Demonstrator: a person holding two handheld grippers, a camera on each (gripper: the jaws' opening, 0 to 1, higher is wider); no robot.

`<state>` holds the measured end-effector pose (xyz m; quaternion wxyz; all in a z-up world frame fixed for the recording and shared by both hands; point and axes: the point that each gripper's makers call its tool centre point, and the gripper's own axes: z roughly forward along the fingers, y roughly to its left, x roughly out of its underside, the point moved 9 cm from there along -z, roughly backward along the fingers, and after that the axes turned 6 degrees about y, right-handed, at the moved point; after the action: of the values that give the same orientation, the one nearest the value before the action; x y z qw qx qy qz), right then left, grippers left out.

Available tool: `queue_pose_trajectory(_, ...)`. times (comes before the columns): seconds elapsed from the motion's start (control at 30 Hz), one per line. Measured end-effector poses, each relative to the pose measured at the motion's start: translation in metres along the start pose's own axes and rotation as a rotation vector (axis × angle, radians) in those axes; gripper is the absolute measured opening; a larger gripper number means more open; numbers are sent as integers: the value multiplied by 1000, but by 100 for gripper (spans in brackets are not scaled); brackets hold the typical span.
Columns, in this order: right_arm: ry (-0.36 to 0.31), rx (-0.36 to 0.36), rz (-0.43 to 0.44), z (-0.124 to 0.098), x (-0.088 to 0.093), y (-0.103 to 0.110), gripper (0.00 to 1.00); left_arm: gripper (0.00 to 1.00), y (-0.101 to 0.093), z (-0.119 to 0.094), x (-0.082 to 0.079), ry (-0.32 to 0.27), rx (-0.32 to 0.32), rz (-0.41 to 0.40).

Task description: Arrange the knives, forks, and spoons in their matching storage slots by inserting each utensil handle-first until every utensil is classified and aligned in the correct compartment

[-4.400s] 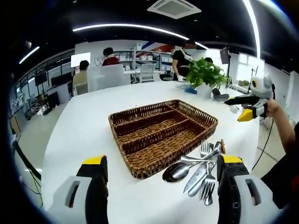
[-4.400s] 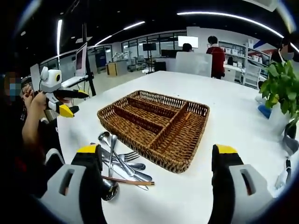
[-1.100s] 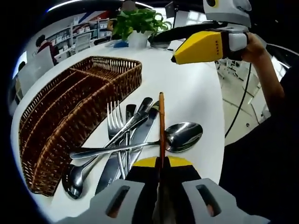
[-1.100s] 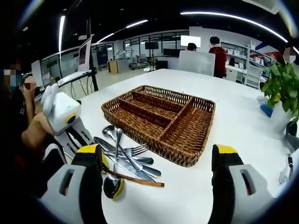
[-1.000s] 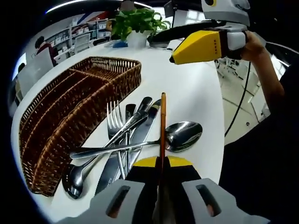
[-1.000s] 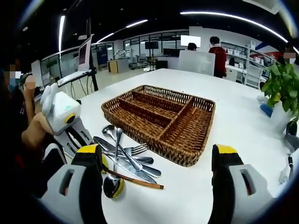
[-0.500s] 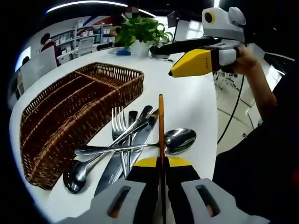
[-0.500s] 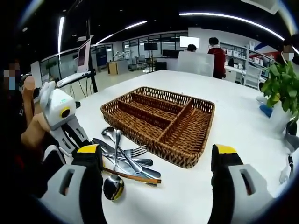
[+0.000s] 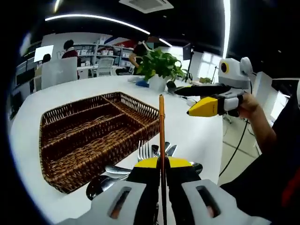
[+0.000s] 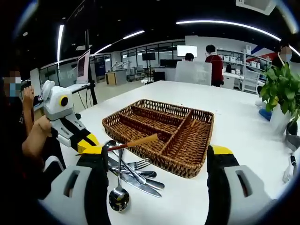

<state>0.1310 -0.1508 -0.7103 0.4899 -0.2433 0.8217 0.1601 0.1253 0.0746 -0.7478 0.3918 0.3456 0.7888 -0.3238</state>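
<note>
A brown wicker tray [image 9: 143, 110] [image 10: 187, 166] with long slots lies on the white table. A pile of metal cutlery [image 10: 133, 174] sits by its near edge, with a fork [image 9: 143, 152] and spoons [image 9: 100, 184] showing. My left gripper [image 9: 161, 164] [image 10: 88, 142] is shut on a thin brown wooden-handled utensil [image 9: 161, 124] [image 10: 133, 142], held in the air above the pile, its free end toward the tray. My right gripper [image 10: 155, 152] [image 9: 206, 106] is open and holds nothing, hovering before the tray and over the pile.
A potted plant [image 9: 159, 65] [image 10: 280, 89] stands at the table's far side. The table edge [image 9: 220, 154] drops off near the person's arm [image 9: 255, 124]. People sit at desks behind.
My left gripper has lifted the brown utensil off the cutlery pile and levelled out, so it now hangs above the pile near the tray. The right gripper stays open, hardly moved.
</note>
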Motion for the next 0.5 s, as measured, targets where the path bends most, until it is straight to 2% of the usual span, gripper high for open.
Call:
queue_pose_trajectory(0.07, -10, -9, 5, 1, -2, 2, 84, 4, -1, 0, -2, -15, -5, -1)
queue_pose_trajectory(0.23, -60, -33, 24, 5, -9, 10, 77, 4, -3, 1, -12, -106, -29, -29)
queue_pose_trajectory(0.3, -82, -47, 35, 6, -13, 13, 73, 4, -4, 2, -16, -140, -36, -39)
queue_pose_trajectory(0.5, -135, -95, 65, 10, -21, 20, 58, 4, -11, 4, -23, -193, -26, -49)
